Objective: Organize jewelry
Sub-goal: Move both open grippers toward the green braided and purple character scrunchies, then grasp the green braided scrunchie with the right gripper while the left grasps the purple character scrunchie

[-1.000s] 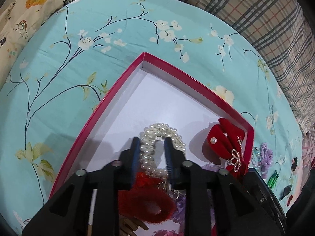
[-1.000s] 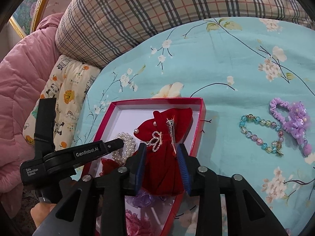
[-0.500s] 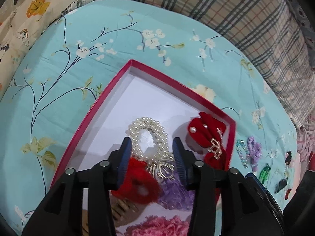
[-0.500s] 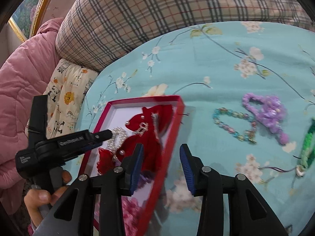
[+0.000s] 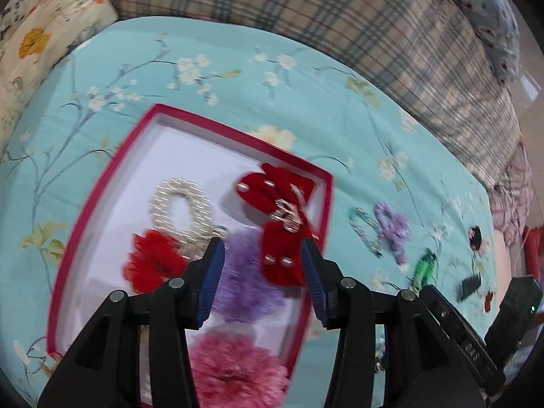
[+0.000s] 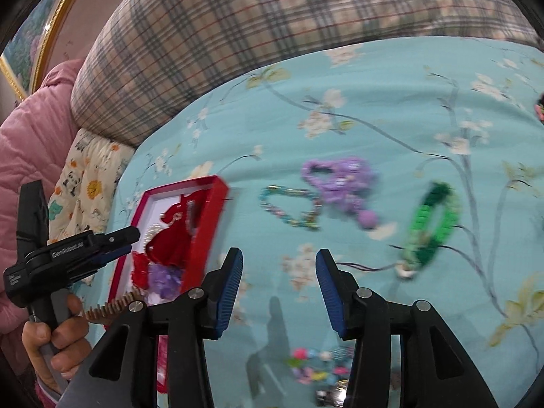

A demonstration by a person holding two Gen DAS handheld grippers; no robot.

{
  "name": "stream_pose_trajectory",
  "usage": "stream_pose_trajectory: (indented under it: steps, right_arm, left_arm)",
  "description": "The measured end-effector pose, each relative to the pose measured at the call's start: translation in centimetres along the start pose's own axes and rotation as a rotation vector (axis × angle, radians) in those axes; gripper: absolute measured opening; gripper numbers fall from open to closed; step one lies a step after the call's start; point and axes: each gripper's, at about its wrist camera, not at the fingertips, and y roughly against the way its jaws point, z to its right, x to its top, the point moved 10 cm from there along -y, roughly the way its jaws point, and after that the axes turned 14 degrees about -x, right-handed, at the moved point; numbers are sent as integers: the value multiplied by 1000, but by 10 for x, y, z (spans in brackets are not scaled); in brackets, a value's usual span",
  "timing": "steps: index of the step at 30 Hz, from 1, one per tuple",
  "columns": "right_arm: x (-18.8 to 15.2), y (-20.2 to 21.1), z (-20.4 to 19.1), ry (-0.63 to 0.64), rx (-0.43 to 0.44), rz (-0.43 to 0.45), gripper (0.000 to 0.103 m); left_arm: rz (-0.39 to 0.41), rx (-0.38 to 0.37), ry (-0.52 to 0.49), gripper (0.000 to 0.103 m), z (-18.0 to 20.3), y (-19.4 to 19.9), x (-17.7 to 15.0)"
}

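Over the box, my left gripper has jaws wide apart, holding nothing; red bow and purple pompom show between them. My right gripper, jaws equally apart and empty, hangs over bedspread; beaded bracelet at 12 o'clock, green bracelet at 2.

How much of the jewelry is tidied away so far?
Partly done. The red box already holds a pearl bracelet, a red bow clip and some fluffy scrunchies. Nothing is in hand: the left gripper and right gripper are both open and empty. Left on the bedspread: a beaded bracelet, a purple scrunchie, a green bracelet.
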Motion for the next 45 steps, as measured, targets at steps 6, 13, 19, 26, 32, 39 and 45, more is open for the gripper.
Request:
stream_pose_trajectory:
  steps: [6, 13, 19, 26, 32, 39, 45]
  right_arm:
    - [1, 5, 39, -37, -47, 7, 47]
    - [1, 0, 75, -68, -100, 8, 47]
    - [6, -10, 95, -76, -141, 4, 47]
    - [13, -24, 108, -74, -179, -7, 47]
    - [12, -41, 110, -29, -235, -7, 12]
    - [14, -23, 126, -68, -225, 13, 10]
    - [21, -3, 140, -126, -204, 40, 10]
  left_arm:
    - [-32, -28, -55, 45, 33, -11, -11]
    - [-71, -54, -111, 45, 66, -30, -17]
    - [-111, -58, -145, 45, 84, -52, -23]
    - [-135, -83, -173, 45, 106, -77, -23]
    - [-178, -82, -222, 45, 129, -110, -25]
    - [-197, -72, -260, 45, 146, -139, -23]
    - [-223, -33, -319, 45, 156, -173, -27]
